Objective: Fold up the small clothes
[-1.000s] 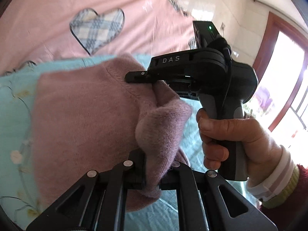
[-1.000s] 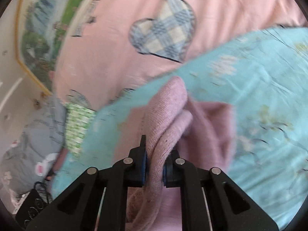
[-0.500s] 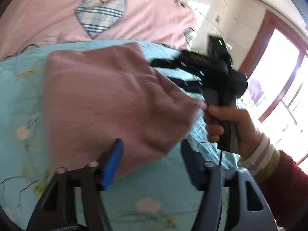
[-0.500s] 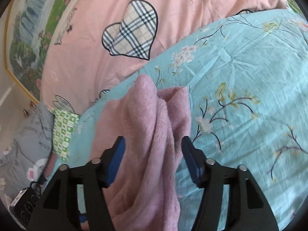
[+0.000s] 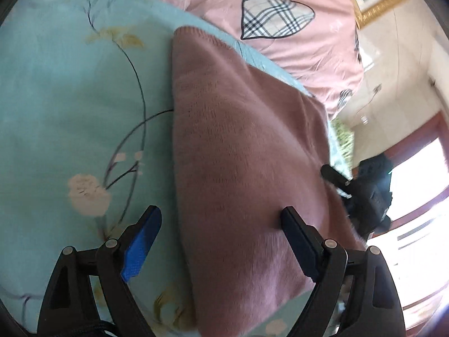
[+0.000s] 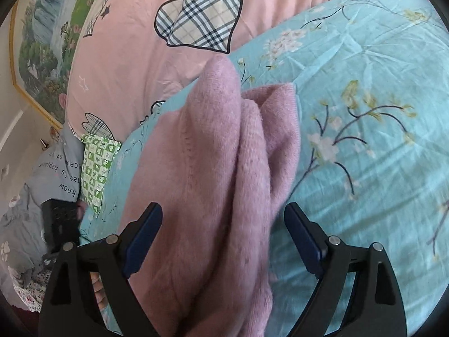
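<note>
Pink knit garment (image 6: 213, 168) lies folded on teal floral bedspread (image 6: 364, 112), centre frame. Left gripper (image 5: 221, 226) and right gripper (image 6: 223, 223) have just been opening; jaws spread, knit between, unpinched. Risk: bulged upper fold springs open; withdrawing pads snag fuzzy knit.

You are looking at one pink knit garment (image 5: 241, 151) lying on one blue floral sheet (image 5: 70, 106), one pink quilt (image 6: 134, 56) showing three plaid hearts, and one framed picture (image 6: 42, 42).
</note>
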{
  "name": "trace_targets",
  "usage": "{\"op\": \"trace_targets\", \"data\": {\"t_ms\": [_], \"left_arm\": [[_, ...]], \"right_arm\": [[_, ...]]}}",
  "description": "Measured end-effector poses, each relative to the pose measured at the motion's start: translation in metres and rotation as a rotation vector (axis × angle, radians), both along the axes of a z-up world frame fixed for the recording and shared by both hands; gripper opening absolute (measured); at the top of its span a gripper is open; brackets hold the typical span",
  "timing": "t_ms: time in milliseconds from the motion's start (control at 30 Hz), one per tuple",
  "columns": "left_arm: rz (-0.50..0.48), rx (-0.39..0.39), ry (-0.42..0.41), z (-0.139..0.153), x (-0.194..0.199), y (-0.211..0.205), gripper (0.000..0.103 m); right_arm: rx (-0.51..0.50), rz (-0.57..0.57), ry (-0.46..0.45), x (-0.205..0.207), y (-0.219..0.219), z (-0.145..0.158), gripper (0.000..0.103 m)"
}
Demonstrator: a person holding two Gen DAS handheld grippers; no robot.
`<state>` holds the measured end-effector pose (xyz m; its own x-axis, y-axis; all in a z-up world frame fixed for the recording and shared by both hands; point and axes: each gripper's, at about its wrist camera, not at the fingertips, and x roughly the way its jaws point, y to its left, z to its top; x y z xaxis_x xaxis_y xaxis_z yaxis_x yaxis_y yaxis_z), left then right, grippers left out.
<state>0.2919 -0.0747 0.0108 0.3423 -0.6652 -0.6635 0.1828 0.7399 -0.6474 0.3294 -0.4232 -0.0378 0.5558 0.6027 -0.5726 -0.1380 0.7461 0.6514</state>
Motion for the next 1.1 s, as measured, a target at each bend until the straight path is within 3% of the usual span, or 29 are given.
{"op": "trace_targets", "data": {"t_ms": [200, 300, 400, 467, 533, 667, 833, 1000, 1100], "left_arm": [[0.013, -0.014, 0.012, -0.018, 0.015, -0.012, 0.088], [0.003, 0.006, -0.025, -0.015, 0.015, -0.022, 0.074], [0.008, 0.017, -0.045, -0.012, 0.012, -0.023, 0.053], [0.012, -0.025, -0.057, -0.005, 0.008, -0.015, 0.04], [0.014, -0.047, -0.066, 0.003, 0.0, -0.004, 0.038], [0.045, -0.025, -0.118, 0.027, -0.037, 0.034, 0.037], [0.109, -0.001, -0.166, 0.057, -0.103, 0.111, 0.037], [0.202, 0.039, -0.181, 0.067, -0.175, 0.198, 0.037], [0.271, 0.063, -0.173, 0.057, -0.206, 0.242, 0.037]], "right_arm": [[0.023, -0.004, 0.02, 0.015, 0.003, -0.01, 0.089], [0.0, 0.018, 0.016, 0.015, 0.011, -0.01, 0.088], [0.044, 0.045, 0.061, 0.016, 0.02, -0.013, 0.054], [0.046, 0.03, 0.051, 0.012, 0.023, -0.009, 0.05], [0.097, 0.02, 0.038, 0.005, 0.026, -0.002, 0.043], [0.138, 0.077, 0.006, -0.013, 0.056, 0.021, 0.04], [0.198, 0.208, -0.019, -0.043, 0.126, 0.039, 0.039], [0.257, 0.369, -0.025, -0.071, 0.213, 0.036, 0.039], [0.278, 0.446, 0.004, -0.082, 0.263, 0.021, 0.039]]}}
